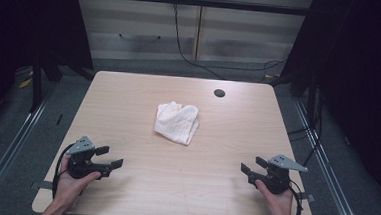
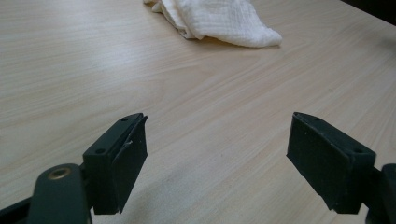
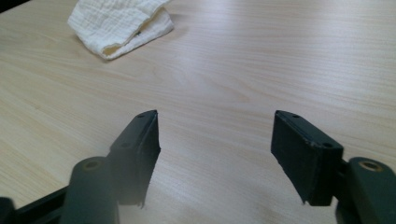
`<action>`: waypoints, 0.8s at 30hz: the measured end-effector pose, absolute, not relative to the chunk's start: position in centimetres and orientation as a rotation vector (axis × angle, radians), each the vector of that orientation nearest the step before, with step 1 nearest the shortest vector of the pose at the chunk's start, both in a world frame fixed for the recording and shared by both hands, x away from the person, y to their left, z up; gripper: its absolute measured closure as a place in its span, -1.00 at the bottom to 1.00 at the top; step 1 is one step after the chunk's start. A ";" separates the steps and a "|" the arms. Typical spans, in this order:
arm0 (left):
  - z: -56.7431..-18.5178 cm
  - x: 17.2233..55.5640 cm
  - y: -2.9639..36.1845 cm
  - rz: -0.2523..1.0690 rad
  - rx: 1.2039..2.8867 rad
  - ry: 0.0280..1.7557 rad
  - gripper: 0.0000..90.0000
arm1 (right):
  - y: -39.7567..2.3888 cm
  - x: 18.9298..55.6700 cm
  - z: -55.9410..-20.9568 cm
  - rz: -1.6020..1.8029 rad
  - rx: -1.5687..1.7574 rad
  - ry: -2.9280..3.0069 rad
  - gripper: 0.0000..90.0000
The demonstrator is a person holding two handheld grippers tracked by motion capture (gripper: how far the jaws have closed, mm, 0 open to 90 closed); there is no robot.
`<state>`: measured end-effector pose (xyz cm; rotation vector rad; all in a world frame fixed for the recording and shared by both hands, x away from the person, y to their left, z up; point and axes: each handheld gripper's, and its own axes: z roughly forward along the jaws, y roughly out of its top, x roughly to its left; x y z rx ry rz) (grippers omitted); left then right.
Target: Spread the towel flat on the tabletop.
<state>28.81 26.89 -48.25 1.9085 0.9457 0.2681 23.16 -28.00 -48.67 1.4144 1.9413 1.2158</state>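
Black fingers stand wide apart on both grippers, with nothing between them. The left gripper [image 1: 111,159] rests near the front left corner of the table [image 1: 129,98], and the right gripper [image 1: 253,166] near the front right corner, each held in a hand and aimed inward toward the middle. Farther off, about midway across the table and well apart from both, lies a white cloth [image 1: 176,121], loosely bunched or roughly folded.

The step in hand looks like the reach for that cloth. To do it well, I would bring both grippers forward low over the wood, keep the fingers spread until they straddle an edge or corner of the fabric, and then close on a single layer or a clean fold, not on the whole heap. Taking two separate corners, one per gripper, should make the cloth easier to spread or fold.

From the high view, the cloth's full outline and its place relative to the round hole [image 1: 219,93] near the far edge are plain. The left gripper view gives the cloth's [image 2: 219,21] rounded, folded side and its crinkled weave. The right gripper view gives the cloth's [image 3: 119,23] opposite side, where stacked layered edges show, a better place to pinch.
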 end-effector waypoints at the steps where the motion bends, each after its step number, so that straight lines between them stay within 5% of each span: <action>1: -48.3 28.8 26.9 0.268 1.908 0.946 -0.56 | -28.0 23.2 -48.7 1.216 1.414 1.941 -0.33; 24: -48.3 29.1 26.7 0.237 1.910 0.954 -0.57 | -24.6 25.0 -48.1 1.294 1.352 2.229 -0.13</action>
